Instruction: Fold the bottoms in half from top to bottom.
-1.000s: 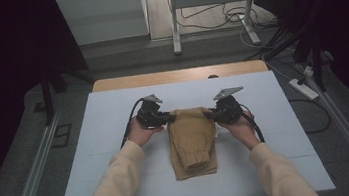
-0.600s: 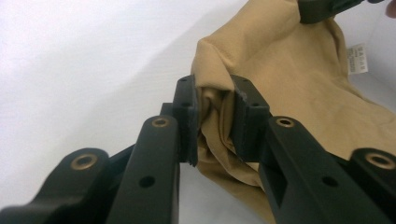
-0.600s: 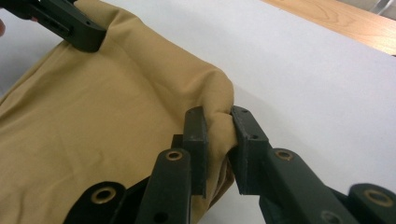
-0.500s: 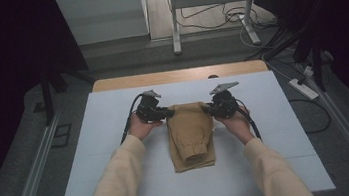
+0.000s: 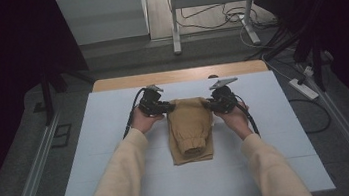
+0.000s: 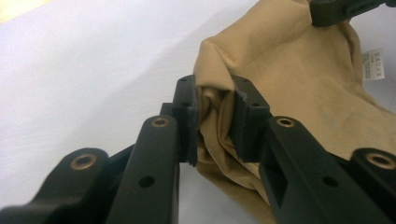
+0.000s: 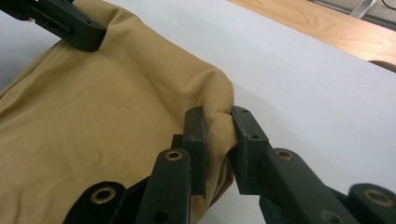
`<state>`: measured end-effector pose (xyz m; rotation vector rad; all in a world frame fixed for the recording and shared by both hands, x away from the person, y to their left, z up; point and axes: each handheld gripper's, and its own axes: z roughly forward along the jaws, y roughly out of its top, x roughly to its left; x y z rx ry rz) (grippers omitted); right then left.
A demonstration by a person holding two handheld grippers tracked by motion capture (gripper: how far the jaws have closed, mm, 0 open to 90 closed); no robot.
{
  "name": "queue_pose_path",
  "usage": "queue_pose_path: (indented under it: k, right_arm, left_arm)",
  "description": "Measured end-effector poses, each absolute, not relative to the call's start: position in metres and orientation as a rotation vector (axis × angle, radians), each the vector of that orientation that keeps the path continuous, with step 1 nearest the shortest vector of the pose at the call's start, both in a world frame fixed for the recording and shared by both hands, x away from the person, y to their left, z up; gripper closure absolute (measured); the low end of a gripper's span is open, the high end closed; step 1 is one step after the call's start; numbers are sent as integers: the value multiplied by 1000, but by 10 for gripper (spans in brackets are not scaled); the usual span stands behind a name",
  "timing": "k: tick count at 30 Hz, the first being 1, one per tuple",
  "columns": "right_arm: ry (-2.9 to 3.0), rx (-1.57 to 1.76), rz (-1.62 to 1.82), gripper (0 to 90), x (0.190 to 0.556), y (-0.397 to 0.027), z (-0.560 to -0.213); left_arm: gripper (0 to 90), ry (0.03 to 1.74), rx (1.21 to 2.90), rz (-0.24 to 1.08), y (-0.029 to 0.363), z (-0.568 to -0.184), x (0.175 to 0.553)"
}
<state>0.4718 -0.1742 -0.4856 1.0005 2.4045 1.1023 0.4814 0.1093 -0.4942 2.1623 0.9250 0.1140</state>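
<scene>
- The tan trousers (image 5: 190, 130) lie folded in the middle of the white table cover (image 5: 93, 153), with the elastic cuff pointing toward the person at 6 o'clock and the folded far edge at 12 o'clock.
- The left gripper (image 5: 163, 108) pinches the far corner of the garment at about 10 o'clock from its centre. In the left gripper view the jaws stand narrow, and a thick bunch of the cloth (image 6: 215, 112) is pressed between the two pads.
- The right gripper (image 5: 212, 104) holds the opposite far corner at about 2 o'clock. Its jaws are also narrow, closed on a fold of the fabric (image 7: 219, 122).
- A small white label (image 6: 372, 64) shows on the cloth at 3 o'clock in the left gripper view.
- I judge that the step in hand is to carry the far edge and fold or reposition the trousers with both corners held.
- To do this well, both hands should go at the same speed and at the same height, so that the edge between them stays straight and does not sag.
- The grip should stay firm through all layers; if one layer slips out, the fold will open.
- The corners should come down in line with the side edges of the layer below, before the jaws let go.
</scene>
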Motion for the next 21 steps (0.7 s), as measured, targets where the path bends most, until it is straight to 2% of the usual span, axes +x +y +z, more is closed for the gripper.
queue_pose_path:
  k: [3,6,8,9,11,15,21]
  right_arm:
    - [2409,999,1104,767,472,-173,-487]
    - [2410,995,1108,708,471,-173,-486]
    - [2384,990,1111,571,469,-173,-484]
    - [2364,996,1122,534,468,-174,-482]
    - [2337,1013,1131,496,466,-176,-479]
    - [2356,1016,1147,451,462,-177,-475]
    - [2407,986,1152,434,456,-175,-475]
  left_arm:
    - [726,934,2165,103,110,-494,481]
    - [656,947,2164,116,112,-493,480]
    - [484,967,2144,134,113,-491,478]
    - [390,971,2142,139,114,-489,476]
    - [302,974,2163,148,114,-486,473]
    - [263,976,2157,166,118,-484,464]
    - [259,955,2147,139,126,-484,452]
